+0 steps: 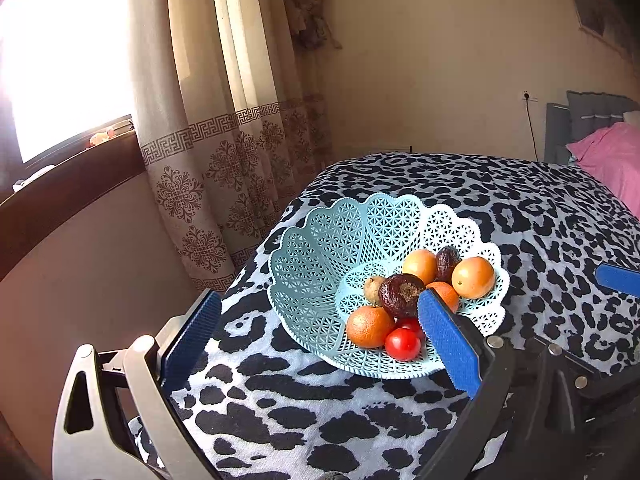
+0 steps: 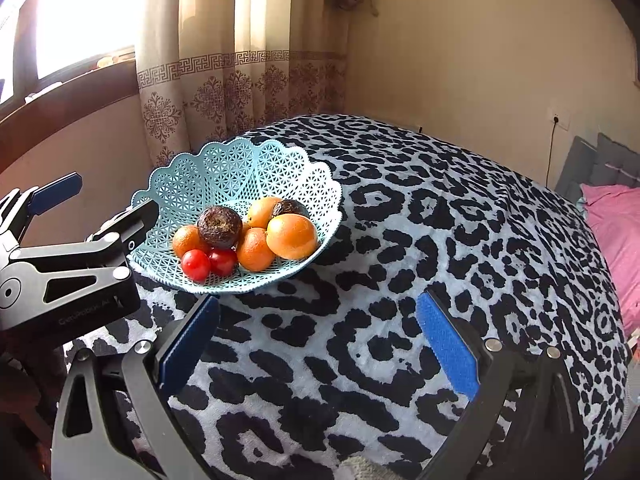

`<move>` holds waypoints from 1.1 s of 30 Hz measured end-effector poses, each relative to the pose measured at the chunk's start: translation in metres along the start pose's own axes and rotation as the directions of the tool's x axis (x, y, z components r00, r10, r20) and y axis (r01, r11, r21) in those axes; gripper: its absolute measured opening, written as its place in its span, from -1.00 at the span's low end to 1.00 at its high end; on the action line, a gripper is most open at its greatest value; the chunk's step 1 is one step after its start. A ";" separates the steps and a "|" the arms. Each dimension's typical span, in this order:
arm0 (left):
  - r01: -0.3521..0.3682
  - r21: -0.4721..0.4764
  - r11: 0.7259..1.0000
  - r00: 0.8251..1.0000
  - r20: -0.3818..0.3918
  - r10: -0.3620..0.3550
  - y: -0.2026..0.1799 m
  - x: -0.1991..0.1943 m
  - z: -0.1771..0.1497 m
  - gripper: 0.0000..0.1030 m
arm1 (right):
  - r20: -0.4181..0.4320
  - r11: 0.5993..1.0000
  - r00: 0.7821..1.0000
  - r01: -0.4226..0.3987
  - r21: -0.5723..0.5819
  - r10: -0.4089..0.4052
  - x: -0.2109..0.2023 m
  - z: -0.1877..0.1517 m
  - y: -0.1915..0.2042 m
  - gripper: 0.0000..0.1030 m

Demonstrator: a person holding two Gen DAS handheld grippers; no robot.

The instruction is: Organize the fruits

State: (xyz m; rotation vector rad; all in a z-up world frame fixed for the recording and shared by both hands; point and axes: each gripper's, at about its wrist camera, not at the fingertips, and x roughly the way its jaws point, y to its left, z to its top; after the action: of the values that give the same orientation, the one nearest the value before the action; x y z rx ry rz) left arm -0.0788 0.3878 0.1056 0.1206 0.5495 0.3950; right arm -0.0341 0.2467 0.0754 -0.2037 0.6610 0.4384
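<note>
A light blue lattice basket (image 1: 320,248) (image 2: 224,176) stands on the black-and-white leopard-print cloth (image 2: 420,240). It holds several oranges (image 1: 473,277) (image 2: 291,236), two wrinkled dark fruits (image 1: 402,294) (image 2: 219,227), two red tomatoes (image 1: 402,344) (image 2: 196,265) and a small pale fruit (image 1: 374,288). My left gripper (image 1: 319,298) (image 2: 116,194) is open at the basket's near-left rim, holding nothing. My right gripper (image 2: 318,302) is open over bare cloth, in front and to the right of the basket. One of its blue fingers (image 1: 618,279) shows at the right edge of the left wrist view.
Patterned beige curtains (image 1: 224,152) and a bright window (image 1: 60,60) are behind and left of the table. A bed with a pink pillow (image 2: 616,216) lies to the right. A wall socket with a cable (image 2: 556,120) is on the back wall.
</note>
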 end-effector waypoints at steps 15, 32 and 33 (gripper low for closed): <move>-0.033 0.019 0.999 0.999 -0.006 0.033 0.005 0.000 -0.004 0.94 | -0.019 0.999 1.000 0.005 -0.043 -0.006 0.009 0.004 0.010 0.90; -0.039 0.027 0.999 0.999 -0.015 0.040 0.006 0.004 -0.006 0.94 | -0.009 0.997 0.999 0.045 -0.058 -0.045 0.012 0.005 0.014 0.90; -0.039 0.027 0.999 0.999 -0.015 0.040 0.006 0.004 -0.006 0.94 | -0.010 0.997 0.999 0.044 -0.060 -0.044 0.012 0.005 0.015 0.90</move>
State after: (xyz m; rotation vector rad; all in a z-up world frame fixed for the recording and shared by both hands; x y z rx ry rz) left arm -0.0813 0.3949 0.0999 0.1544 0.5688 0.4275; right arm -0.0295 0.2654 0.0706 -0.2767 0.6534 0.4151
